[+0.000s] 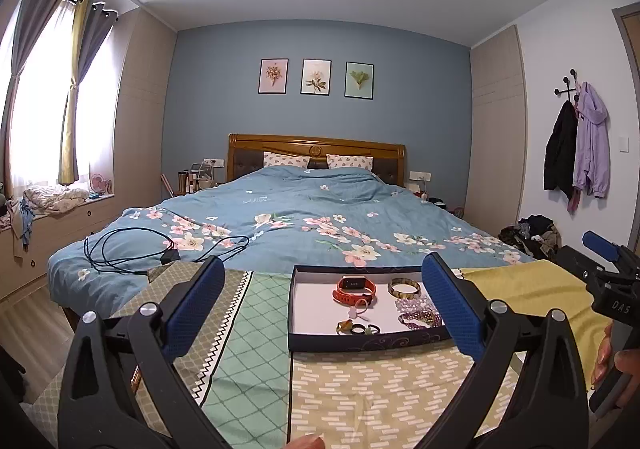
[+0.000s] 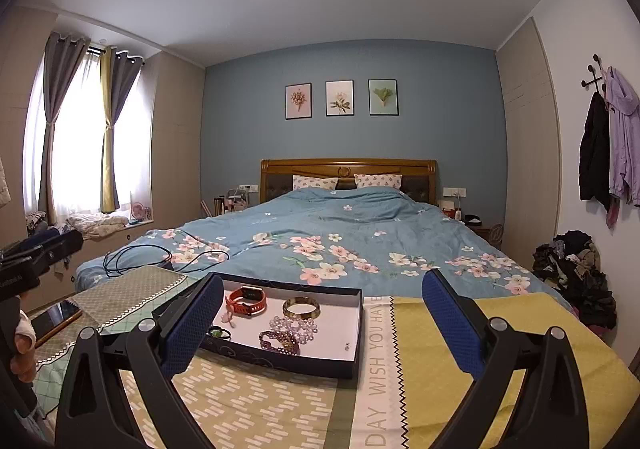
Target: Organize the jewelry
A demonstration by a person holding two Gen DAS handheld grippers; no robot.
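Risk ahead: both hand-held grippers (image 1: 320, 297) (image 2: 322, 309) gaping, empty, above tray (image 2: 352, 363); clumsy pinch could scatter rings (image 1: 358, 327) or snag beads (image 2: 294, 325).

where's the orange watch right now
The orange watch lies in the shallow tray on the patterned cloth at the foot of the bed, in its far left part, left of the gold bangle.
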